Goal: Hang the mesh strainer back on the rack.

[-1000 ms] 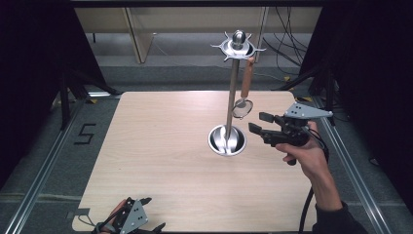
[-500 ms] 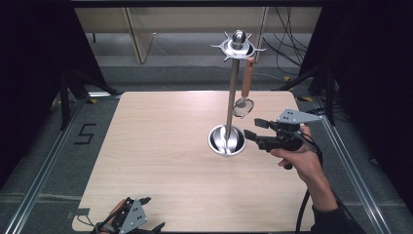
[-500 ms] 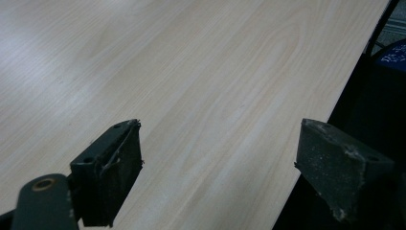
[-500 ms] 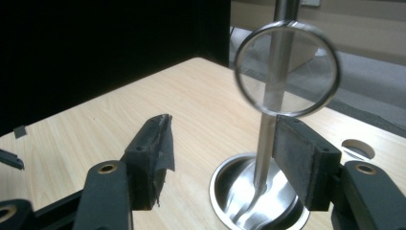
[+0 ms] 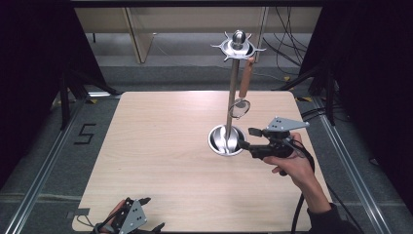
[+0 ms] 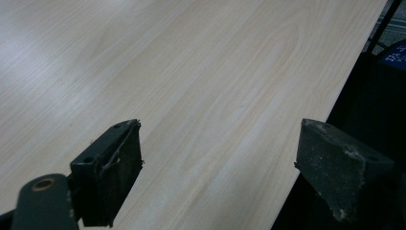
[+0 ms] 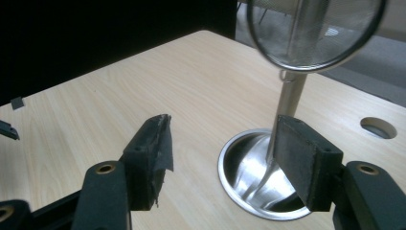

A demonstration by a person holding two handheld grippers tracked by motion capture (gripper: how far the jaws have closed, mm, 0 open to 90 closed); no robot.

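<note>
pale wooden table (image 5: pixel 160 146), right gripper (image 5: pixel 245 138) jaws apart, empty, beside steel stand base (image 5: pixel 225 141)

The high view looks down and forward over my whole table (image 5: pixel 160 161), my left gripper view skims close across bare wood at its near edge, and my right gripper view sits close to the stand (image 7: pixel 287 105), which it shares with the high view.

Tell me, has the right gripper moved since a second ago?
Yes. In the high view the right gripper has come down and leftward, toward the stand's round base. Its fingers have just been opening, with nothing between them.
</note>
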